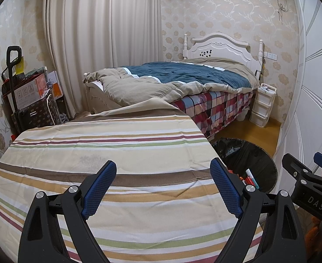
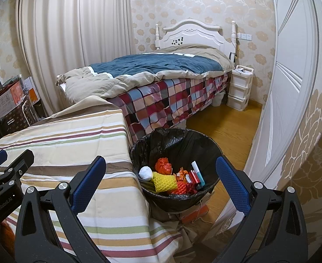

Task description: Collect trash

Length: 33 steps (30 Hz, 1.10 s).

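Left gripper (image 1: 163,187): jaws spread wide with nothing between them, hanging over the striped cloth of the bench.
Right gripper (image 2: 161,183): jaws also wide apart and empty, one blue pad over the bench edge, the other over the bin's far rim.
Bench (image 1: 108,144): covered by a cream cloth with brown, maroon and green stripes; its top is bare fabric in both views.
Black-lined round trash bin (image 2: 178,140): stands on the floor just beside the bench's right edge.
Trash in the bin: a white crumpled paper ball (image 2: 146,173), a yellow foam fruit net (image 2: 164,182), an orange-red crumpled wrapper (image 2: 163,166), a white-and-teal tube (image 2: 198,173), lying together at the bottom.
Wooden floor (image 2: 222,122): runs from the bin to the bed.
Bed (image 2: 161,70): beyond bench and bin, with a teal-and-tan quilt over a checked sheet and a white headboard.
White plastic drawer unit (image 2: 239,87): beside the bed's head.
Cream curtain (image 1: 84,32): hangs along the far wall.
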Each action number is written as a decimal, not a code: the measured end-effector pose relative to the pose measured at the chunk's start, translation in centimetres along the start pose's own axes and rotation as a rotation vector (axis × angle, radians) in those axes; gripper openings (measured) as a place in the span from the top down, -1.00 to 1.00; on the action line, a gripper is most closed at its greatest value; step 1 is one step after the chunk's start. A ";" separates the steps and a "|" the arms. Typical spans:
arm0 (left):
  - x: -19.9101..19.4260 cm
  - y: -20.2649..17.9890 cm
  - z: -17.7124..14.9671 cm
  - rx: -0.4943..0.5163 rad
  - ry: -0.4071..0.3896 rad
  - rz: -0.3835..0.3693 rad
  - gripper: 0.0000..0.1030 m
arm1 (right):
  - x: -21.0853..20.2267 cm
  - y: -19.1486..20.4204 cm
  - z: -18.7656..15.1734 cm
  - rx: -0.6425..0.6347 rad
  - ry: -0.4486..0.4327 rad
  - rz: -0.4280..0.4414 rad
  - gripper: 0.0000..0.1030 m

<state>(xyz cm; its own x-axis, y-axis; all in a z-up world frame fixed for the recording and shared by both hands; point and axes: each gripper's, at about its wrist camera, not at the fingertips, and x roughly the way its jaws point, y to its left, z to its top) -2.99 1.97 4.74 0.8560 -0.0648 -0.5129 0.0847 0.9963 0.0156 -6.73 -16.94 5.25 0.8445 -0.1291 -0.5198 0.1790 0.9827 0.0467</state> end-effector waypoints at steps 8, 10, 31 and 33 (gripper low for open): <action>0.0 0.1 0.0 0.000 -0.001 0.000 -0.69 | 0.0 0.0 0.0 0.000 0.001 0.000 -0.90; 0.0 0.1 0.0 0.001 -0.001 0.000 -0.69 | 0.0 0.0 0.0 -0.001 0.000 0.000 -0.90; -0.5 -0.6 -0.5 -0.012 -0.005 0.015 -0.69 | 0.0 0.1 0.1 -0.002 0.001 0.000 -0.90; -0.5 -0.6 -0.5 -0.018 -0.005 0.014 -0.69 | 0.0 0.2 0.1 -0.003 0.002 0.000 -0.90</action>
<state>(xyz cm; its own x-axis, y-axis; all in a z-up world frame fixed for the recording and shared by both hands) -3.71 1.45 4.55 0.8596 -0.0511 -0.5085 0.0636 0.9980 0.0072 -6.66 -16.78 5.37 0.8435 -0.1289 -0.5214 0.1774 0.9832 0.0439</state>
